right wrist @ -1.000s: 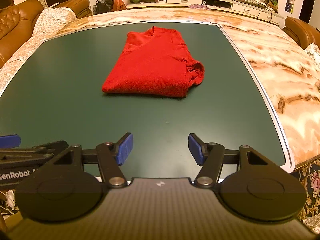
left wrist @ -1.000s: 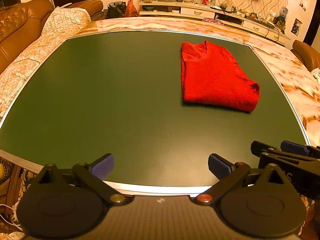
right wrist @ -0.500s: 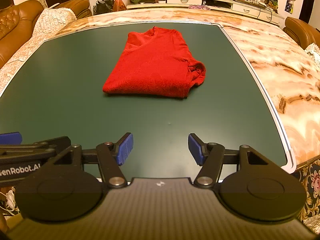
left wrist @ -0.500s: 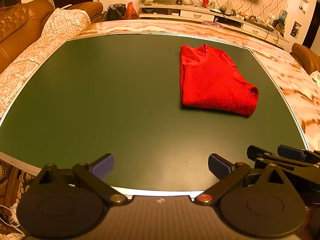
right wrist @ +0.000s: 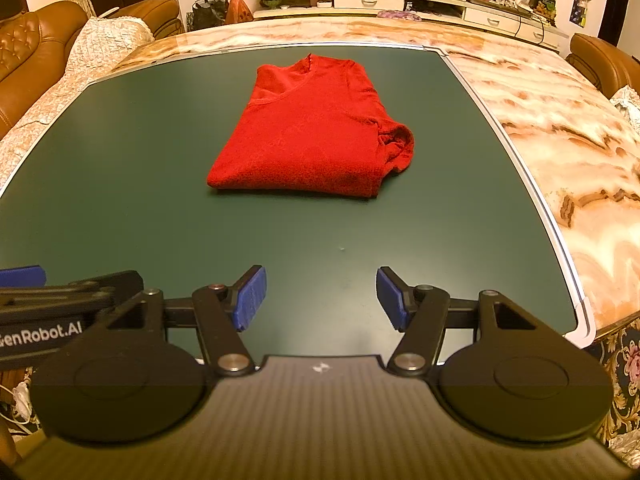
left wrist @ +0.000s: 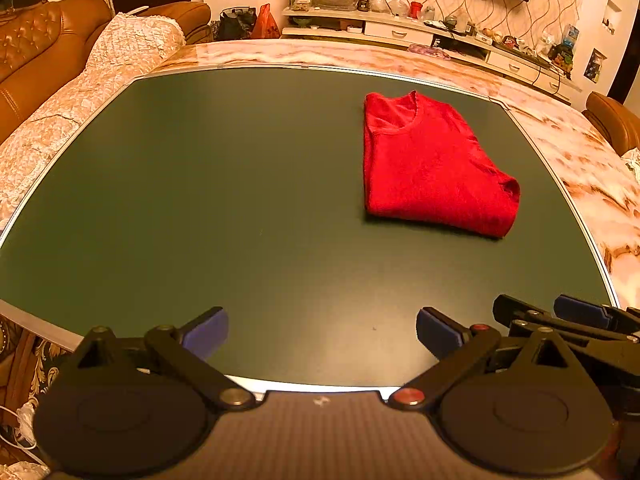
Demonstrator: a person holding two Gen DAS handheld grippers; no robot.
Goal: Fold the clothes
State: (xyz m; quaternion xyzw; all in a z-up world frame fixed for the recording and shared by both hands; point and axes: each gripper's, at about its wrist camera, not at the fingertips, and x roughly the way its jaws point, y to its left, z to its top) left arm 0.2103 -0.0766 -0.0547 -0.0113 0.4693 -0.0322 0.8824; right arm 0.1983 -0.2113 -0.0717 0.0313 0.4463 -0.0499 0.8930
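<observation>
I see the red shirt [right wrist: 312, 132] lying folded on the green surface [right wrist: 120, 184], toward its far right side — well apart from both tools. My left tool [left wrist: 322, 330] and right tool [right wrist: 320, 298] hover near the front edge, both released, jaws spread and empty.

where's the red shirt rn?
The folded red knit shirt lies on the dark green table mat, right of centre in the left wrist view, nearer the marble edge, untouched by either gripper.
</observation>
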